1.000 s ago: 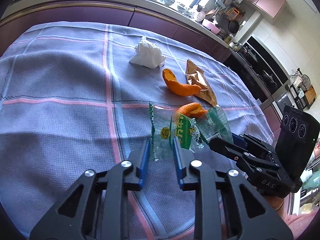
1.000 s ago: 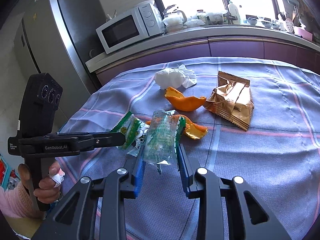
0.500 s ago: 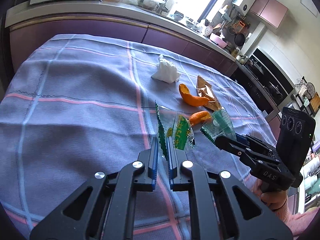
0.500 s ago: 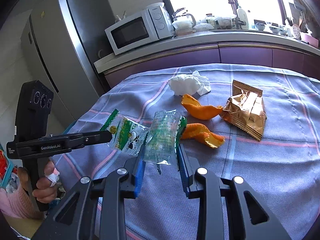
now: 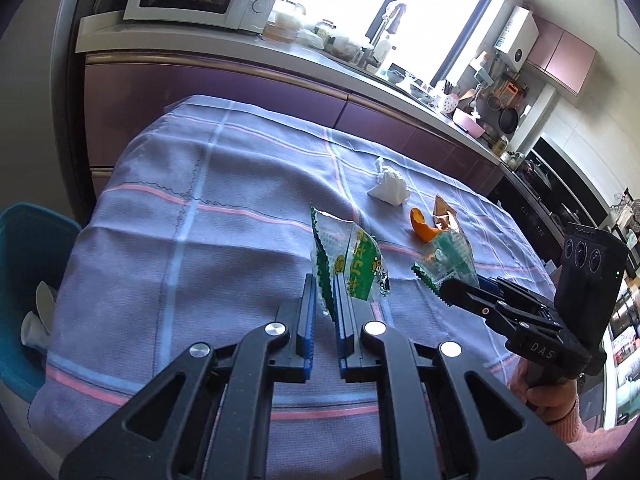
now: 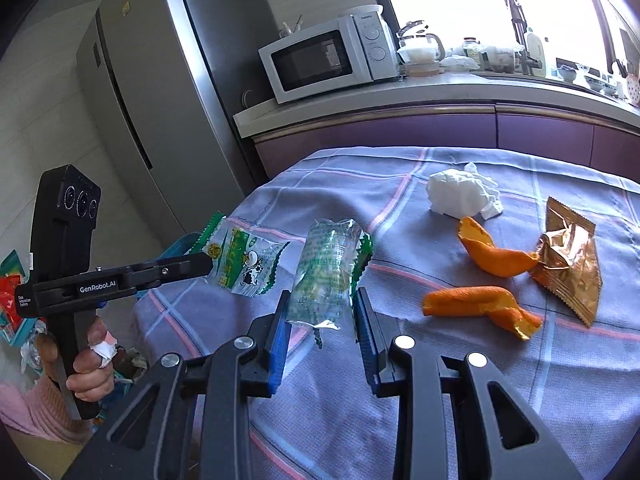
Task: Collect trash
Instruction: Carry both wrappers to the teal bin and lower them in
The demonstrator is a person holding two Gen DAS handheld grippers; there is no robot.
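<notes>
My left gripper (image 5: 325, 286) is shut on a clear green-edged snack wrapper (image 5: 352, 264) and holds it above the table; the same wrapper shows in the right wrist view (image 6: 244, 258). My right gripper (image 6: 322, 300) is shut on a second crumpled green wrapper (image 6: 330, 272), also seen in the left wrist view (image 5: 448, 258). On the checked tablecloth (image 6: 480, 380) lie a white tissue (image 6: 460, 194), two orange peels (image 6: 492, 258) (image 6: 476, 304) and a gold wrapper (image 6: 570, 264).
A blue bin (image 5: 28, 280) with white scraps stands on the floor at the table's left end. Behind the table run a purple counter (image 6: 440, 124) with a microwave (image 6: 328, 58) and a tall fridge (image 6: 160, 92).
Both grippers have lifted and pulled back toward the table's left end with their wrappers. The blue bin has come into the left wrist view.
</notes>
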